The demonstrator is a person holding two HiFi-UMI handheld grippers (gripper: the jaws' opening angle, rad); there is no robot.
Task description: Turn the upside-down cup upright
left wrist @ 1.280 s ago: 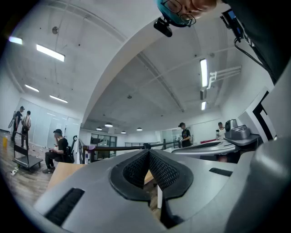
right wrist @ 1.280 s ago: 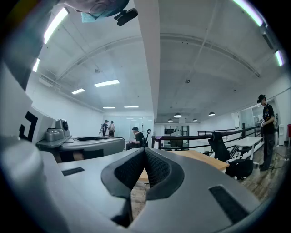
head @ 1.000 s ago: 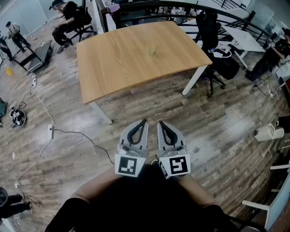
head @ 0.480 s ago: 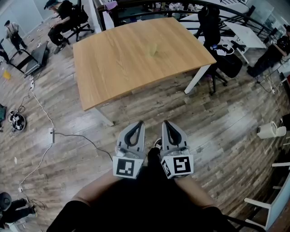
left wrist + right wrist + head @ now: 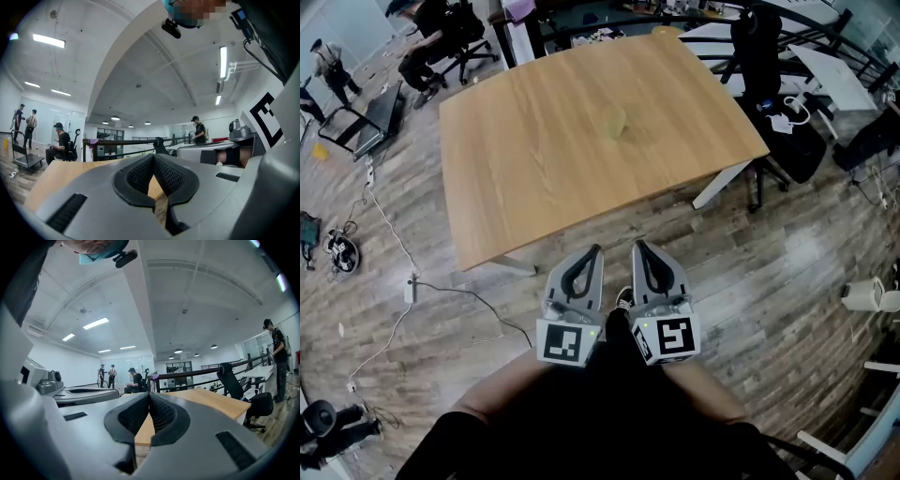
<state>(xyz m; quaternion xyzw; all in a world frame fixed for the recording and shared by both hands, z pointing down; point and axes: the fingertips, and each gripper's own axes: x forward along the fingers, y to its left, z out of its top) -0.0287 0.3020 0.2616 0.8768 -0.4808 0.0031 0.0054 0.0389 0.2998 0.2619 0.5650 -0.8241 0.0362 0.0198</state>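
A small yellowish cup stands on the wooden table near its middle, seen in the head view; it is too small to tell which way up it is. My left gripper and right gripper are held side by side over the floor, just short of the table's near edge and far from the cup. Both are shut with nothing between the jaws. In the left gripper view the left gripper points level at the table. The right gripper faces the table too.
Office chairs and white desks stand to the table's right. Seated and standing people are at the back left. Cables trail over the wooden floor on the left. A black railing runs behind the table.
Both grippers have come closer to the table, which now looks larger and nearer in the head view. They stay shut and side by side.
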